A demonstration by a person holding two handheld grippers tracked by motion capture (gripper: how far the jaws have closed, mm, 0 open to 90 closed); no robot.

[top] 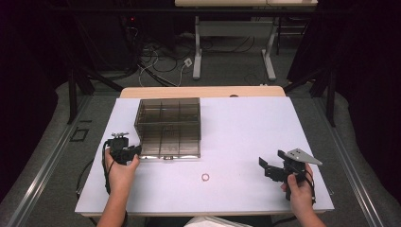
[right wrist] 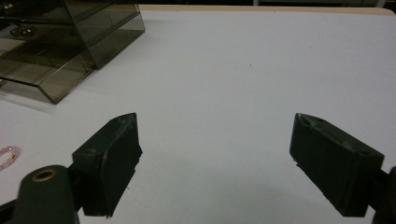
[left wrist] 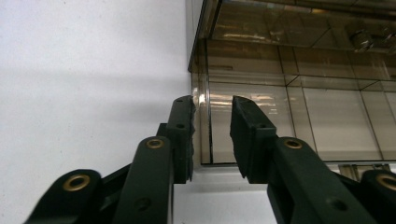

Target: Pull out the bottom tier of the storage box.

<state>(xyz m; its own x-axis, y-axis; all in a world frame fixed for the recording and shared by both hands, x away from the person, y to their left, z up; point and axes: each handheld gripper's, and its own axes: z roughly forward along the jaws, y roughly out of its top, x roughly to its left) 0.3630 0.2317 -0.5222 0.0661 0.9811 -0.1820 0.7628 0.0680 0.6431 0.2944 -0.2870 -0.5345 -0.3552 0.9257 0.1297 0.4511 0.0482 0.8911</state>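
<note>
Spanning most of the high view, the white tabletop (top: pixel 246 137) carries a smoked clear compartment box (top: pixel 169 126) toward its far left corner, sitting square to the edges with its latch side facing the near edge. Wide bare surface stretches from the box to the right edge. The left gripper (top: pixel 126 152) sits at the box's near left corner; in the left gripper view its jaws stand a narrow gap apart, straddling the corner wall of the box (left wrist: pixel 289 93), whether they touch it I cannot tell. The right gripper (top: pixel 274 168) hovers near the near right corner, jaws spread wide and empty. A small pink ring (top: pixel 205 177) lies flat near the near edge, between the grippers, apart from both.
</note>
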